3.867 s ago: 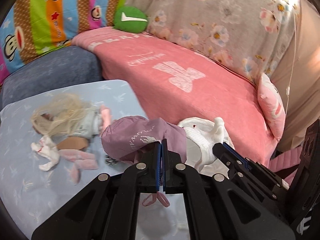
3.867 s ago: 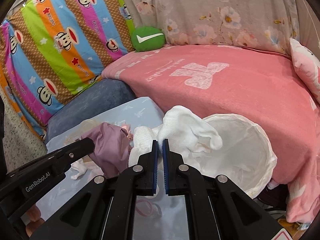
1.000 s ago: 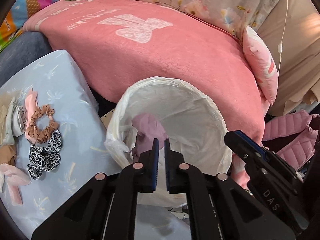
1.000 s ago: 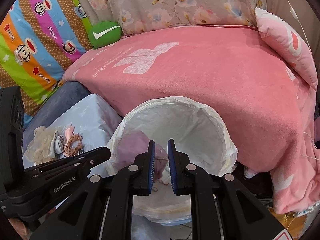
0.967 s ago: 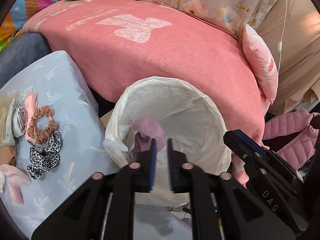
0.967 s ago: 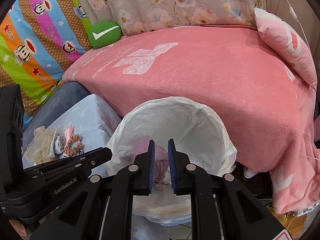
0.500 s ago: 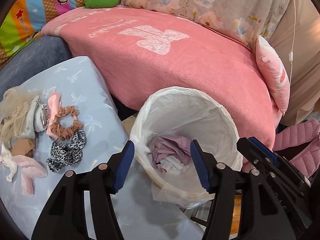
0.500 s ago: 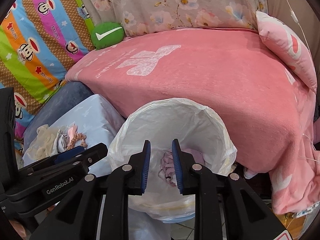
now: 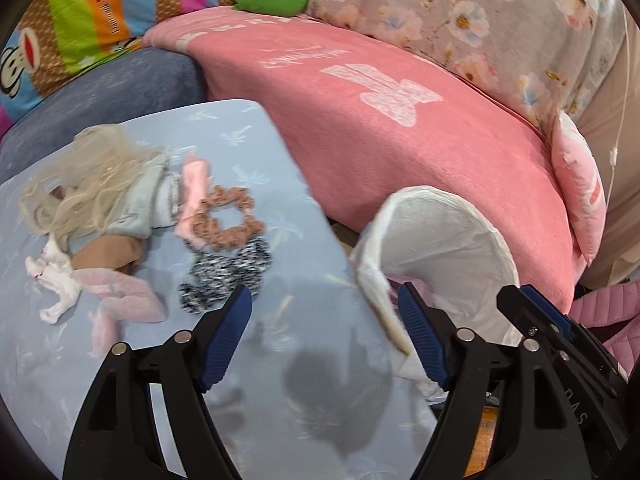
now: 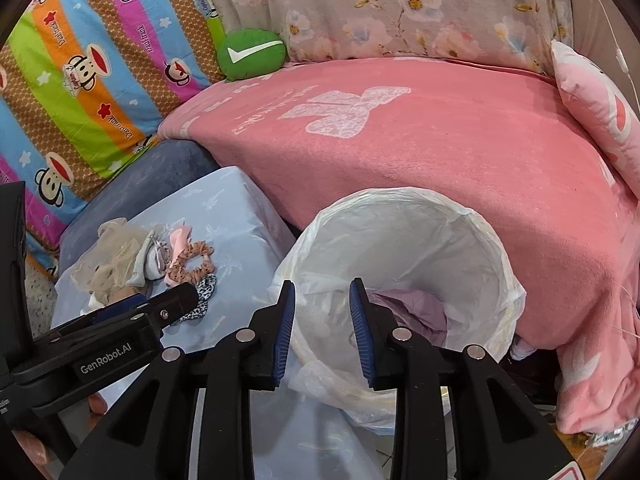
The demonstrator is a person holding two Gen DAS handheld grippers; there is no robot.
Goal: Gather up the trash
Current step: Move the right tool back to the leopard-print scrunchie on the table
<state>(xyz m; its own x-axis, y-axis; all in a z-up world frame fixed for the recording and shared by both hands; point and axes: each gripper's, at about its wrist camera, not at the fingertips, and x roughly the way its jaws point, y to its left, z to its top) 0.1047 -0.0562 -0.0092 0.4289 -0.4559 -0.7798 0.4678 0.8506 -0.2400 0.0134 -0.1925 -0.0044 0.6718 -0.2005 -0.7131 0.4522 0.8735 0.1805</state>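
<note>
The left tool [image 9: 324, 312], ribbed blue pads on black arms, has just been opening and stands released, empty, angled down over the pale blue tabletop [image 9: 256, 152]. The right tool [image 10: 322, 300] has also been opening, nothing between its jaws, above the crinkly white bin liner [image 10: 472, 216]. Only the right view shows the crumpled mauve trash [image 10: 420, 308] inside. A ruffled brown scrunchie [image 9: 224, 224] lies near the left tool.
</note>
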